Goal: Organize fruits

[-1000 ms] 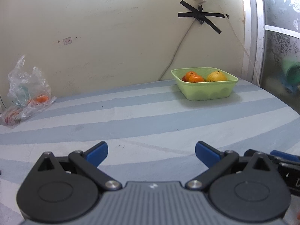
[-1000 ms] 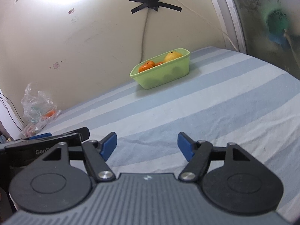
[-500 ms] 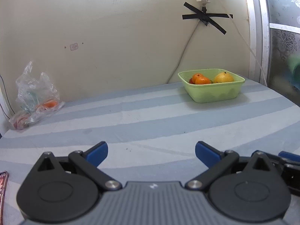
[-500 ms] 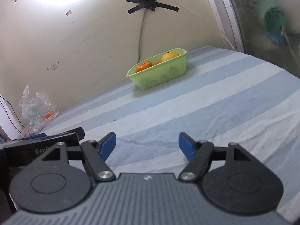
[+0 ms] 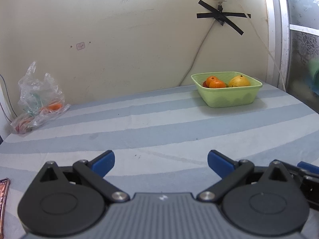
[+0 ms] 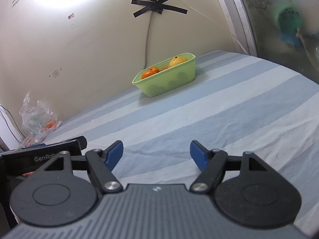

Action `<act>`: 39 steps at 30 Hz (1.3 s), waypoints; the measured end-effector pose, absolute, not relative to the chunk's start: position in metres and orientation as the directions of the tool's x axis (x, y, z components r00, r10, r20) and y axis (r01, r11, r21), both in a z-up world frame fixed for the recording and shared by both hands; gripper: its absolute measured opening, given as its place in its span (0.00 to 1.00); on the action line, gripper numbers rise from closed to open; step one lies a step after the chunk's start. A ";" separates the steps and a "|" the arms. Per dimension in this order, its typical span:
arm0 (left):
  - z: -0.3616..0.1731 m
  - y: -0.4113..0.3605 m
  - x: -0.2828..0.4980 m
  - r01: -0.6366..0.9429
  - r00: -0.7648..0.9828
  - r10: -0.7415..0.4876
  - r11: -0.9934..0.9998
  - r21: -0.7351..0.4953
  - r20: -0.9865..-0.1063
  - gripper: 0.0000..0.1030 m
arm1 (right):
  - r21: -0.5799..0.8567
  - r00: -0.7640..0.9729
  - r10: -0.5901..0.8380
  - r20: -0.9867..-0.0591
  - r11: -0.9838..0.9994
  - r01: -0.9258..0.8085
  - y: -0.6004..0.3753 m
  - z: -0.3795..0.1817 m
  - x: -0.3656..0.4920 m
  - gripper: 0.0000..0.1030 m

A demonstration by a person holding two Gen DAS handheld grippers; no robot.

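A light green bowl [image 5: 229,97] [image 6: 169,81] stands at the back of the striped table near the wall. It holds two oranges [image 5: 216,82] [image 6: 150,72] and a yellow fruit [image 5: 239,81] [image 6: 177,60]. At the far left lies a clear plastic bag [image 5: 37,97] [image 6: 37,121] with an orange fruit inside. My left gripper [image 5: 161,160] is open and holds nothing, low over the near part of the table. My right gripper [image 6: 156,152] is open too and holds nothing, well short of the bowl. Each gripper's body shows at the edge of the other's view.
A blue-and-white striped cloth [image 5: 159,127] covers the table. A cable [image 5: 197,53] runs down the cream wall behind the bowl, taped with black strips. A frosted window [image 6: 283,20] borders the right side. A reddish object's edge [image 5: 4,195] shows at the lower left.
Both cameras have drawn back and shifted a little, so the bowl and the bag sit slightly further right in the left wrist view. The jaws of both grippers stay open as before.
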State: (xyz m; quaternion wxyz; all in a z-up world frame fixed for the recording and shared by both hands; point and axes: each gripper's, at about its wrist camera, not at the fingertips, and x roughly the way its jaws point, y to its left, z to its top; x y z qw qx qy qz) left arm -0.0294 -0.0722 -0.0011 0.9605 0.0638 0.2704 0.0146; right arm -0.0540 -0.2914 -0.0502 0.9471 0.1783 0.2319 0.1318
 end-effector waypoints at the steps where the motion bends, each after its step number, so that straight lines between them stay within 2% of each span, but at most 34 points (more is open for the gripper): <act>1: -0.001 -0.073 -0.029 0.006 0.853 0.063 0.991 0.130 -0.518 1.00 | 0.399 0.858 0.333 -0.392 0.902 -0.167 -0.291 -0.050 -0.054 0.74; 39: -0.003 -0.080 -0.032 -0.004 0.850 0.092 0.986 0.168 -0.519 1.00 | 0.411 0.852 0.335 -0.403 0.898 -0.159 -0.293 -0.054 -0.052 0.74</act>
